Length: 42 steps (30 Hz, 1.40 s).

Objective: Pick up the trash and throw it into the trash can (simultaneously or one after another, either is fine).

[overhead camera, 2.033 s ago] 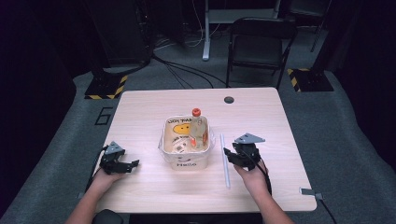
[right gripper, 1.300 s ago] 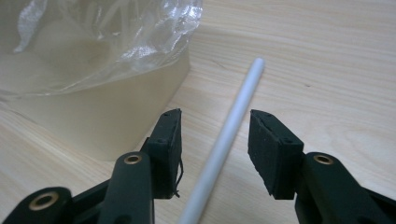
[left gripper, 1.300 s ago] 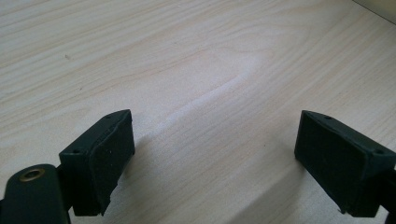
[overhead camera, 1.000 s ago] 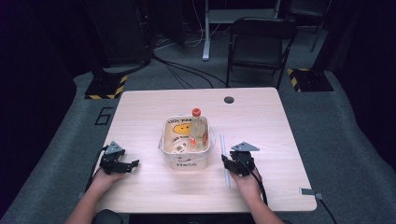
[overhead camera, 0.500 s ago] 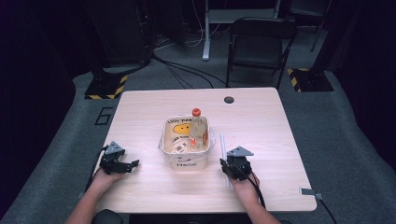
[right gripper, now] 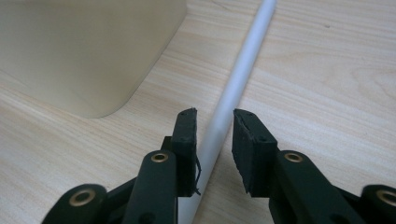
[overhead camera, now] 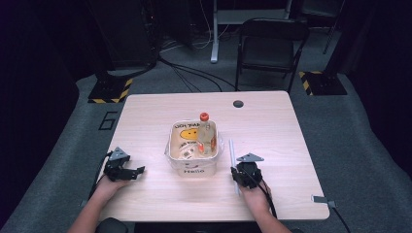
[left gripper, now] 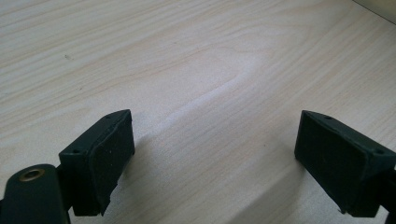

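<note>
Since two seconds back, my right claw (overhead camera: 239, 175) has dropped toward me beside the tub (overhead camera: 192, 147), its jaws just closing around the white rod (overhead camera: 232, 155); my left claw (overhead camera: 127, 171) rests apart. Left gripper view: jaws wide over bare tabletop (left gripper: 196, 56). Right gripper view: rod (right gripper: 233, 88) lies between narrowed jaws, gaps still showing.

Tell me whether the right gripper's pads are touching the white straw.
Cannot tell. In the right gripper view the jaws of the right gripper, which have just been closing, straddle the white straw closely, but no plain contact or gap shows.
</note>
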Available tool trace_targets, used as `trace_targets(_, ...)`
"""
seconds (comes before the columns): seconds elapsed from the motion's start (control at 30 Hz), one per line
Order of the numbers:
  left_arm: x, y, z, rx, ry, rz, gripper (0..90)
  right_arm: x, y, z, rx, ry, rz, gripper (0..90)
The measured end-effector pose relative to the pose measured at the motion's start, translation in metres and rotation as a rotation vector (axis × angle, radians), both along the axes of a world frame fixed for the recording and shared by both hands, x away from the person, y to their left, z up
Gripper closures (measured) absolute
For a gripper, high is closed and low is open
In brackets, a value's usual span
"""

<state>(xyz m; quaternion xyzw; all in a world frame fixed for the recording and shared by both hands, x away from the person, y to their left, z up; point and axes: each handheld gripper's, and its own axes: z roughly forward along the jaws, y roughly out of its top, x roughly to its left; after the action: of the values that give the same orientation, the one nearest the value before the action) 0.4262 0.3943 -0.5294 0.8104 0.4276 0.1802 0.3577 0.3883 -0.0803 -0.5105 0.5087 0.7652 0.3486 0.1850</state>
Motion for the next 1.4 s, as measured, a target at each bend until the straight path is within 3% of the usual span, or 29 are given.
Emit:
trace_targets(0.3,0.000,0.000,0.000,0.000,-0.001,0.000,11.9,0.002,0.001,-0.003,-0.017,0.013,-0.026,77.9)
trace_targets(0.53,0.000,0.000,0.000,0.000,-0.001,0.001,11.9,0.003,0.000,-0.007,-0.024,0.010,-0.046,78.0)
trace_targets(0.73,0.000,0.000,0.000,-0.001,-0.001,0.000,11.9,0.002,0.003,-0.009,-0.050,-0.022,-0.037,78.1)
trace_targets(0.9,0.000,0.000,0.000,0.001,0.000,0.000,11.9,0.003,0.004,-0.008,-0.055,-0.020,-0.031,78.5)
trace_targets(1.07,0.000,0.000,0.000,-0.001,-0.001,0.001,11.9,0.009,-0.008,0.003,-0.012,-0.042,-0.031,78.7)
trace_targets(1.17,0.000,0.000,0.000,0.001,0.000,-0.002,11.9,0.010,-0.015,0.006,0.017,-0.027,-0.035,78.6)
trace_targets(1.2,0.000,0.000,0.000,0.001,-0.001,-0.001,11.9,0.011,-0.021,0.007,0.047,-0.011,-0.052,78.6)
trace_targets(1.33,0.000,0.000,0.000,0.001,-0.002,-0.001,11.9,0.013,-0.030,0.012,0.047,0.004,-0.041,78.6)
trace_targets(1.4,0.000,0.000,0.000,0.000,-0.001,-0.001,11.9,0.014,-0.035,0.016,0.077,0.011,-0.044,78.7)
